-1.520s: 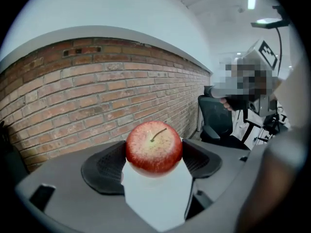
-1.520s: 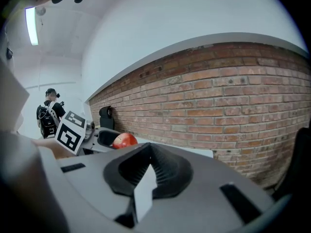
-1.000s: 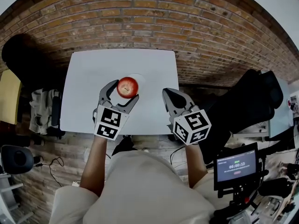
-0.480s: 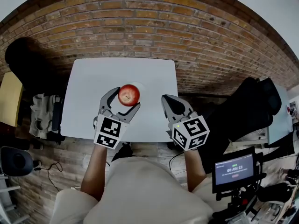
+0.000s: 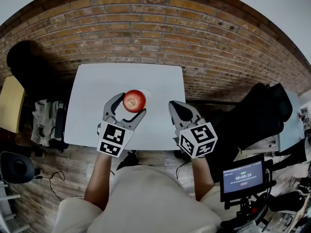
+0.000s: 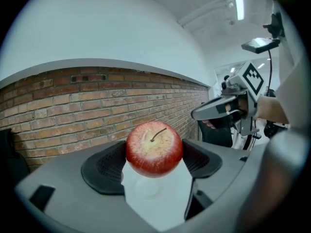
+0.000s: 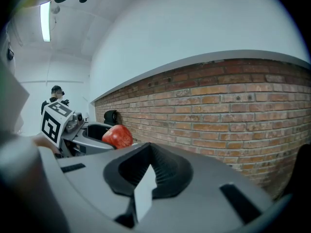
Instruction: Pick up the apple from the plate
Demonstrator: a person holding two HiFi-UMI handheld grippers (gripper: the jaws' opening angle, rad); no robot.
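white table (image 5: 92,96) by brick wall (image 5: 146,28) | left gripper (image 5: 129,105) jaws clenched on apple (image 5: 134,100) | right gripper (image 5: 179,108) jaws closed, empty

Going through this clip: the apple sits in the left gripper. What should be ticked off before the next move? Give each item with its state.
1. Left gripper shut on the apple, a pad on each side: ok.
2. Apple centred between the pads, stem up: ok.
3. Apple clear of the plate: cannot tell; it seems to sit just above it.
4. Right gripper shut, empty, apart from the apple: ok.
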